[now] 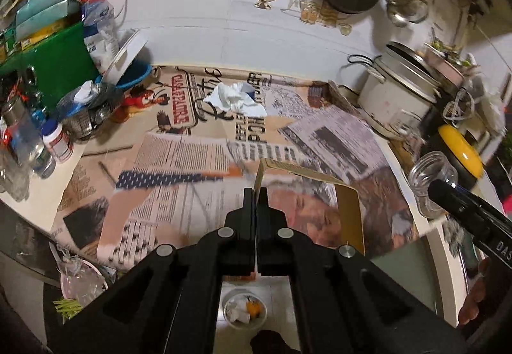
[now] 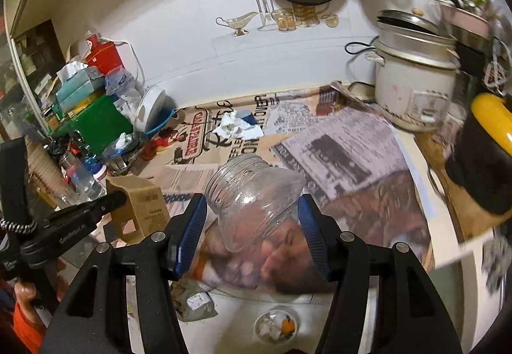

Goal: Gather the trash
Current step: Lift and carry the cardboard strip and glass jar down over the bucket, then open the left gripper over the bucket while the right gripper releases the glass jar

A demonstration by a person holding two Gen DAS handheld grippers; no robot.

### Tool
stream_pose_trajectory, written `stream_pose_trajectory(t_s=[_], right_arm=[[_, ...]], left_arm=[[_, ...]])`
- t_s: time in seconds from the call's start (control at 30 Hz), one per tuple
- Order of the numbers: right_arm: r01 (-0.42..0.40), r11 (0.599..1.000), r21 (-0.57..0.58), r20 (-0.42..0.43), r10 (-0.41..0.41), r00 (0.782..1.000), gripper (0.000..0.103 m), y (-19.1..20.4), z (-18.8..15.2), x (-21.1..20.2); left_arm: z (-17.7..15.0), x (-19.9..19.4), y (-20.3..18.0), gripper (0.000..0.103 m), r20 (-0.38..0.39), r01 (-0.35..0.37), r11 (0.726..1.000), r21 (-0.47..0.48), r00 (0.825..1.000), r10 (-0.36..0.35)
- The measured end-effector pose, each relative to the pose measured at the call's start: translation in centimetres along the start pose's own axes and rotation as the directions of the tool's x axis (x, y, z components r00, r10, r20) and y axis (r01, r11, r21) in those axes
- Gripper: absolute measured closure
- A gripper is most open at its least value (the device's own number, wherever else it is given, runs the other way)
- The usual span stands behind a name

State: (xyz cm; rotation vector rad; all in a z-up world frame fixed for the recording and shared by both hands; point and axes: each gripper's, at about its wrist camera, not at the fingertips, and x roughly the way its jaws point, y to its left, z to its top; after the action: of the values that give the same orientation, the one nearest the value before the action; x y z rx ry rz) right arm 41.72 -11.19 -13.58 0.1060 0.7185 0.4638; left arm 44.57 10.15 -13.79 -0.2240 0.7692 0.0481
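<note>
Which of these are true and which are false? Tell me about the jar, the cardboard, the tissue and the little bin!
1. The right gripper holds a clear jar. True.
2. The left gripper is wide open. False: it is shut on a cardboard piece.
3. The crumpled white tissue lies on the newspaper. True.
4. The small bin on the floor is empty. False: it holds white and orange scraps.

Clear jar (image 2: 252, 200); brown carton (image 2: 139, 207); white tissue (image 1: 235, 98); blue fingers (image 2: 192, 226).
</note>
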Motion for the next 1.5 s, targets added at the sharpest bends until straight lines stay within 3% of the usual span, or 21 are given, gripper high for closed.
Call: stream_pose_trajectory(t_s=[0.3, 0.57, 0.73, 0.93, 1.13, 1.33, 1.5], right_arm=[[0.051, 0.997, 0.052, 0.007, -0.052, 0.999, 0.047, 4.6, -6.8, -4.3], [0.090, 0.992, 0.088, -0.032, -0.087, 0.996, 0.047, 5.9, -10.7, -6.4], [0.112, 0.989, 0.097, -0.088, -0.104, 0.991, 0.047, 5.8, -13.1, -5.8], [0.132, 0.984, 0.119, -0.175, -0.110, 0.978, 0.047, 4.0, -16.5, -3.7], [0.149, 0.979, 0.138, -0.251, -0.111, 0.961, 0.047, 0.6, -20.5, 0.3], [0.148, 0.984, 0.096, -0.321, -0.111, 0.940, 0.047, -2.8, -25.5, 6.4], [0.117, 0.992, 0.057, -0.369, -0.088, 0.925, 0.047, -4.8, -30.3, 12.5]], left_arm=[[-7.7, -6.6, 4.2, 0.103, -0.040, 0.002, 0.999, 0.042, 0.999, -0.001], [-11.9, -8.0, 4.8, 0.103, -0.101, 0.027, 0.997, 0.069, 0.995, -0.020], [-14.4, -6.6, 4.5, 0.103, -0.149, 0.048, 0.997, 0.066, 0.988, -0.038], [-17.4, -2.8, 3.8, 0.103, -0.226, 0.074, 0.996, 0.053, 0.972, -0.060], [-21.2, 3.5, 3.4, 0.103, -0.278, 0.060, 0.998, 0.037, 0.960, -0.047], [-27.5, 11.1, 4.2, 0.103, -0.318, 0.001, 1.000, 0.000, 0.948, -0.001], [-33.8, 18.0, 5.7, 0.103, -0.370, -0.045, 0.999, 0.001, 0.928, 0.043]])
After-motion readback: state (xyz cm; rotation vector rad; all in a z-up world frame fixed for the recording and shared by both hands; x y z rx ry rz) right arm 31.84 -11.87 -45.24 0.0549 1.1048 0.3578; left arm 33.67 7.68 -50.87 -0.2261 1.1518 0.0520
